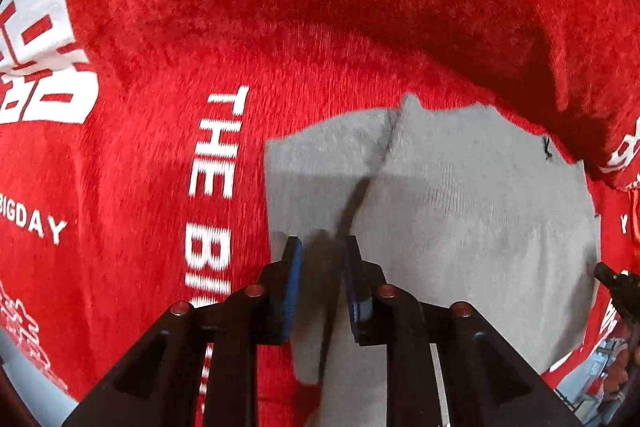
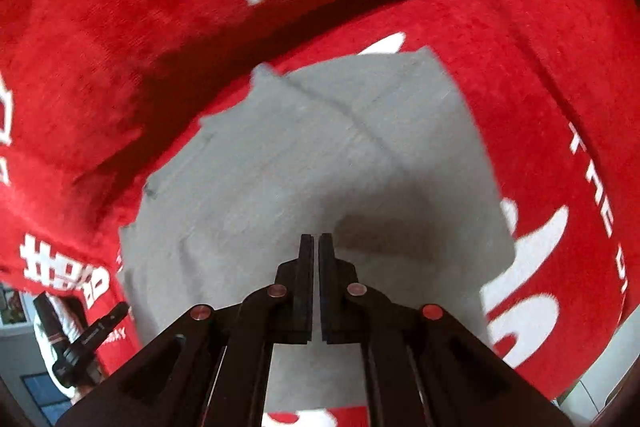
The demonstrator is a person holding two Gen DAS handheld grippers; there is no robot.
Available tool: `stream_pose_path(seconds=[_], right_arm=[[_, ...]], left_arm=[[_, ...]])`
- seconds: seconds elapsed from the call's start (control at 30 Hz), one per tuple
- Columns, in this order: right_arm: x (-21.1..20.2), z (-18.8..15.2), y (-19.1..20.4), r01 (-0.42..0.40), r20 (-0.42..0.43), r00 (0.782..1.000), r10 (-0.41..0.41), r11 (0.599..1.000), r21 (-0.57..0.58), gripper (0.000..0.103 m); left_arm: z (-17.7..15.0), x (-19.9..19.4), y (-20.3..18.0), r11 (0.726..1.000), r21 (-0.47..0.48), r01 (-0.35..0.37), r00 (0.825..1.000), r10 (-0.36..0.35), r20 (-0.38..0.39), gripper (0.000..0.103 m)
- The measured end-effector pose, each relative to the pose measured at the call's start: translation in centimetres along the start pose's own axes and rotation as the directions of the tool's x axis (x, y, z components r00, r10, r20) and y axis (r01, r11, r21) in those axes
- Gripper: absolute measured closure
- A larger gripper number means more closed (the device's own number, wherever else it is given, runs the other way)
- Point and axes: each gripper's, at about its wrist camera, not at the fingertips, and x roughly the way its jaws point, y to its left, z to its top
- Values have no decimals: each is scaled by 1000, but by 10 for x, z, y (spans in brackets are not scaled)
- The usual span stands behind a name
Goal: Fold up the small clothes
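A small grey garment (image 1: 460, 219) lies flat on a red plush cover with white lettering (image 1: 160, 107). A fold or seam runs up its middle. In the left wrist view my left gripper (image 1: 322, 247) hangs over the garment's left part, its blue-padded jaws a little apart with nothing clearly between them. In the right wrist view the same grey garment (image 2: 320, 155) fills the centre. My right gripper (image 2: 317, 241) is above it, jaws nearly together with a thin gap, holding nothing that I can see.
A red pillow with white characters (image 2: 200, 7) lies along the garment's far edge and casts a shadow on it. The other gripper's tip shows at the right edge (image 1: 616, 281) and at the lower left (image 2: 92, 339). Floor shows at the bottom corners.
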Motion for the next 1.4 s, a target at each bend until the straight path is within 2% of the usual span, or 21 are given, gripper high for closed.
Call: stream_pose_path(seconds=[0.2,0.33,0.67,0.7,0.73,0.77,0.8,0.93,1.07,1.13,1.17,1.2,1.27,1.4], right_arm=[[8,-33,28,-35,-63,997,33,999,-30,100],[19,-51,42,-38,-103,994,32,998,-58,100],[39,-83,61,-60,-192,980,43,995,-84,100],[40,-85,63,-64,-199,979,46,994,-86,100],[41,-88,64,-68,-206,977,48,994,-87,100],[43,-89,66,-70,-212,976,50,994,-89,100],[44,-91,68,-75,-218,974,53,993,-92,100],[48,-97,74,-85,-233,971,61,992,-96,100],[50,-103,80,-94,-240,968,68,991,-96,98],[50,-107,85,-94,-234,970,66,989,-111,76],[49,-107,87,-94,-228,971,64,988,-123,33],[48,-109,91,-97,-217,974,65,986,-137,0],[46,-113,97,-118,-195,977,87,981,-154,1],[52,-119,105,-143,-223,969,105,977,-160,1]], left_arm=[[-18,-13,2,1000,27,-11,1000,12,-12,81],[-41,-28,-18,999,50,-9,1000,10,-21,81],[-59,-24,-46,992,123,-30,998,36,-47,80],[-60,-24,-47,992,126,-29,998,35,-49,71],[-61,-24,-47,992,126,-32,998,39,-49,53],[-62,-24,-47,992,120,-46,998,51,-45,10],[-64,-28,-47,992,111,-66,997,69,-24,1],[-67,-31,-47,992,109,-67,998,69,-12,1],[-69,-28,-47,990,106,-97,995,100,-23,1],[-70,-26,-45,991,98,-92,995,96,-38,1],[-70,-25,-45,991,94,-93,994,97,-43,1],[-71,-25,-44,991,93,-99,994,104,-44,1],[-72,-24,-43,990,93,-108,993,113,-44,1],[-73,-23,-41,990,92,-106,992,111,-53,1]])
